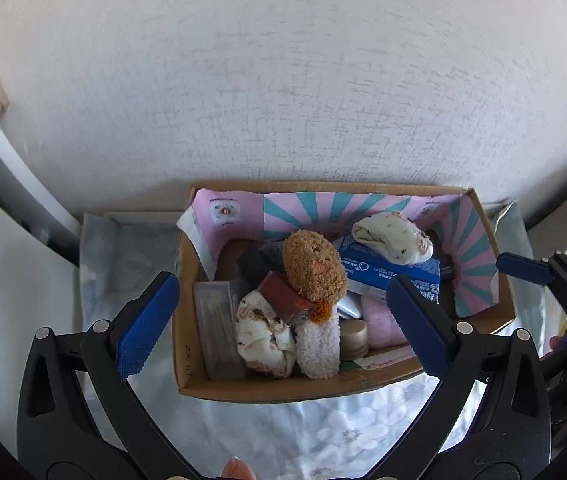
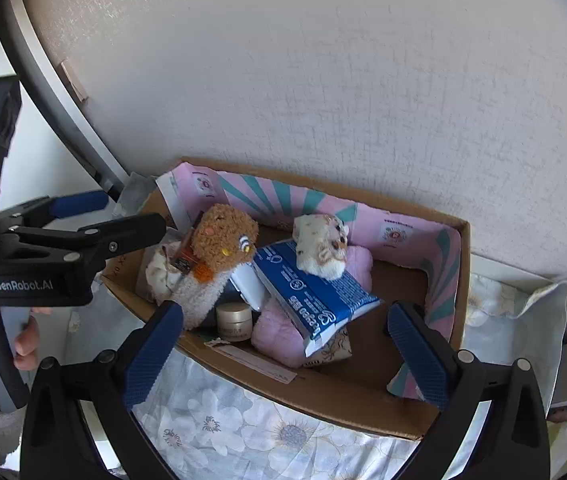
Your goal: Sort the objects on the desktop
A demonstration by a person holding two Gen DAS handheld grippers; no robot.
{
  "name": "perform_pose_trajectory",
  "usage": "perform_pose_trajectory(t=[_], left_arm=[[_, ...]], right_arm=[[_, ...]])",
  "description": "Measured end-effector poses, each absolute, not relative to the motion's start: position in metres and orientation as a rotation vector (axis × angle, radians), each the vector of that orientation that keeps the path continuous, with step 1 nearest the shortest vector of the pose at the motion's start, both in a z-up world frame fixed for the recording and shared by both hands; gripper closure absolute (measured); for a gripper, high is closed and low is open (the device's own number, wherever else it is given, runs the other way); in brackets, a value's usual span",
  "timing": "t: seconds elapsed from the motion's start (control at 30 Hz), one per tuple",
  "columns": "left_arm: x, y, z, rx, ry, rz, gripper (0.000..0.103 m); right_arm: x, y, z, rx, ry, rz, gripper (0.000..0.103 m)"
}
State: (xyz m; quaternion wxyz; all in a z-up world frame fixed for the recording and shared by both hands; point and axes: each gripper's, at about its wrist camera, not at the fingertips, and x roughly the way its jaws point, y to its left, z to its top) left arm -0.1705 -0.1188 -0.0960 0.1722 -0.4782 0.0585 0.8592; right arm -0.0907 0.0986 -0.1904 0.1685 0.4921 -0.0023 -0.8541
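Against the textured wall [image 1: 283, 80], on a floral cloth [image 2: 243, 432]: one cardboard box [image 1: 283, 394], lined along its back and sides with pink-and-teal paper [image 1: 323, 204].

Contents, piled together:
- brown plush toy [image 1: 313, 266], lying on a white fluffy item [image 1: 319, 344];
- small brown carton [image 1: 283, 298], touching the plush;
- blue packet [image 2: 311, 292], tilted, resting on a pink cloth roll [image 2: 279, 336];
- patterned sock bundle [image 2: 321, 248], on top of the packet;
- small gold-lidded jar [image 2: 234, 316], near the front wall.

Left gripper [image 1: 283, 320]: poised over the box, jaws spread wide, holding nothing.

Right gripper [image 2: 287, 356]: over the box's front edge, jaws likewise wide apart, holding nothing.
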Motion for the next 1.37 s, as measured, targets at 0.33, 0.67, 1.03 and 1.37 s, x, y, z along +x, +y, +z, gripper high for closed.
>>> perform_pose_trajectory(t=[0.33, 0.67, 1.03, 1.37], left_arm=[[-0.153, -0.108, -0.075, -1.315, 0.152, 2.44, 0.0], [-0.136, -0.089, -0.055, -1.303, 0.111, 2.468, 0.0], [-0.096, -0.067, -0.027, -1.303, 0.122, 2.557, 0.0], [-0.076, -0.061, -0.013, -1.292, 0.122, 2.6, 0.0]], right_arm=[[-0.081, 0.108, -0.172, 1.409, -0.097, -2.538, 0.001], [-0.042, 0.134, -0.153, 1.515, -0.153, -2.7, 0.001], [-0.01, 0.154, -0.143, 1.53, -0.106, -2.781, 0.001], [0.003, 0.157, -0.134, 1.471, -0.093, -2.79, 0.001]])
